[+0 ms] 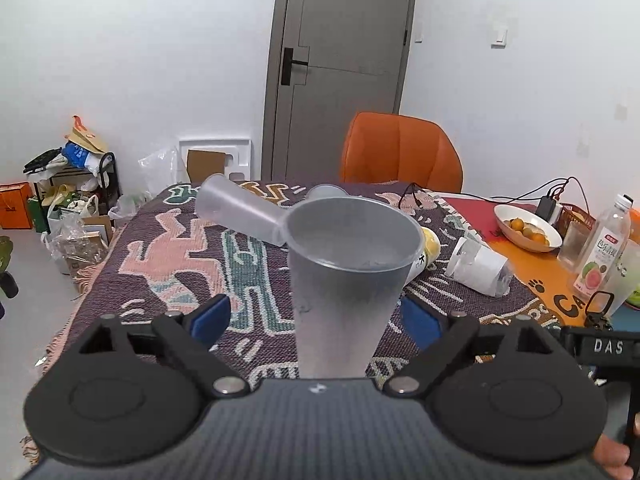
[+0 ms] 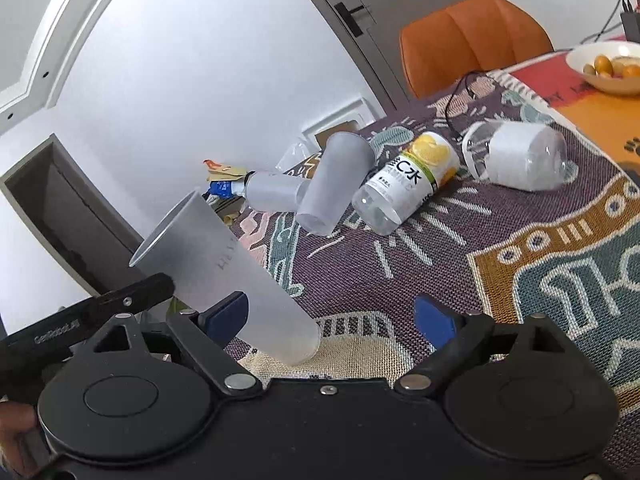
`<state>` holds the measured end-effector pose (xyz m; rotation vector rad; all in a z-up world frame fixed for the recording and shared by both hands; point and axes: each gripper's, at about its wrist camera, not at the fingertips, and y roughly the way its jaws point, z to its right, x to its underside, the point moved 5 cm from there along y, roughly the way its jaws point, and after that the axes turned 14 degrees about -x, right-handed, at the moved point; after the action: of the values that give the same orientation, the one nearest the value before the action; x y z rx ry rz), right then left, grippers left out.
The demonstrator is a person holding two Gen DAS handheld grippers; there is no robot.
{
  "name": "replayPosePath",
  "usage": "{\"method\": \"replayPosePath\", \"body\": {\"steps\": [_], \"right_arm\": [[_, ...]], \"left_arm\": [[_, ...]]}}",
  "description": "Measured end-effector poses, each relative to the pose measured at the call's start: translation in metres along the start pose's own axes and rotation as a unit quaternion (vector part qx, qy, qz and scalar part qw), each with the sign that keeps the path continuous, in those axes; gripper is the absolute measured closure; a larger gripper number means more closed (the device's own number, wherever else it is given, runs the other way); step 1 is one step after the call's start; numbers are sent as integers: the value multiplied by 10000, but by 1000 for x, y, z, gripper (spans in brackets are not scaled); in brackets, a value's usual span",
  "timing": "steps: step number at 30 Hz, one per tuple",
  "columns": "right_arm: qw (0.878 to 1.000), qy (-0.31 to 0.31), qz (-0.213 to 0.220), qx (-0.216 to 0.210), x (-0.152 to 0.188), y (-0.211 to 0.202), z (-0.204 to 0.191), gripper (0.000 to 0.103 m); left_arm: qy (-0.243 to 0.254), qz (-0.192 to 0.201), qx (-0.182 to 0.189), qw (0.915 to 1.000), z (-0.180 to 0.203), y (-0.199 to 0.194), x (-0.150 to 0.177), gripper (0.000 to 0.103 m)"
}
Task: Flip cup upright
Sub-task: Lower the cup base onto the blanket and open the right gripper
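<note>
A frosted grey plastic cup (image 1: pixel 340 280) stands mouth up between the wide-apart blue pads of my left gripper (image 1: pixel 316 320), which do not touch it. In the right wrist view the same cup (image 2: pixel 224 276) stands near my right gripper's left pad, and my right gripper (image 2: pixel 340 316) is open and empty. Two more frosted cups (image 2: pixel 336 184) lie on their sides on the patterned cloth (image 2: pixel 440 248) further back. One of them shows in the left wrist view (image 1: pixel 240 212).
A lemon-label bottle (image 2: pixel 412 180) and a clear cup with a white sleeve (image 2: pixel 520 156) lie on the cloth. A bowl of oranges (image 1: pixel 526 228), a juice bottle (image 1: pixel 604 252) and cables sit at the right. An orange chair (image 1: pixel 400 148) stands behind the table.
</note>
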<state>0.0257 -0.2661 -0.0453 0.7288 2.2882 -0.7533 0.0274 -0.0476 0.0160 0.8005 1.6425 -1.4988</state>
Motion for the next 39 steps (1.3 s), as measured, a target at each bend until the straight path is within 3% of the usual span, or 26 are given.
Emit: {"method": "replayPosePath", "body": {"steps": [6,11,20,29,39], "right_arm": [[9998,-167,-68,19,4,-2,-13,11],[9991,-405,-46,108,6,-6,-25,0],[9956,-893,-202,190,17,-13,-45,0],[9963,-773,-222,298,36,-26,-36,0],[9920,-1178,-247,387,48,-41,-45,0]], "left_arm": [[-122,-35,-111,9999,-18,-8,4,10],[-148,-24,-231,9996,-32,-11,9,9],[-84,-165,-373,9991,-50,-17,28,7],[-212,-405,-635,9969,-71,-25,53,7],[-390,-318,-868,9950,-93,-48,64,7]]}}
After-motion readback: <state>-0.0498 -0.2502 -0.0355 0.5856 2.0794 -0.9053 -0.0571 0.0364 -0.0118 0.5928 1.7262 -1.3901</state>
